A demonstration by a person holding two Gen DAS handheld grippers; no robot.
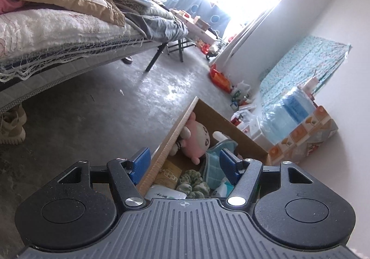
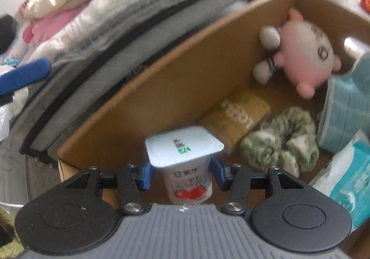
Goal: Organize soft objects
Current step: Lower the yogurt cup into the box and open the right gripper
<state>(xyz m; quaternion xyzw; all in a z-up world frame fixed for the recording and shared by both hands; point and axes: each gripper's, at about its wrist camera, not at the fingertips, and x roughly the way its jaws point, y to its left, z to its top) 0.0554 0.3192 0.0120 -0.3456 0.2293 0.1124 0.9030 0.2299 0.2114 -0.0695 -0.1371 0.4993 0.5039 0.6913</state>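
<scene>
An open cardboard box (image 2: 161, 87) stands on the floor beside the bed. Inside lie a pink plush toy (image 2: 305, 55), a green scrunchie (image 2: 282, 138), a teal quilted cloth (image 2: 346, 111), a yellow packet (image 2: 238, 118) and a tissue pack (image 2: 349, 180). My right gripper (image 2: 181, 172) is low in the box's near corner. Its blue pads sit against a yogurt cup (image 2: 187, 180), just under the lid. My left gripper (image 1: 182, 157) hovers open and empty over the box's long wall (image 1: 175, 134), with the plush toy (image 1: 196, 138) just ahead. One of the left gripper's blue fingers (image 2: 23, 76) shows at the far left of the right wrist view.
A low bed (image 1: 57, 23) piled with quilts runs along the box's left side, and a shoe (image 1: 11, 127) lies under its edge. Bare concrete floor (image 1: 104, 101) stretches ahead. A teal-covered bundle (image 1: 300, 69) and a plastic-wrapped pack (image 1: 291, 111) stand by the right wall.
</scene>
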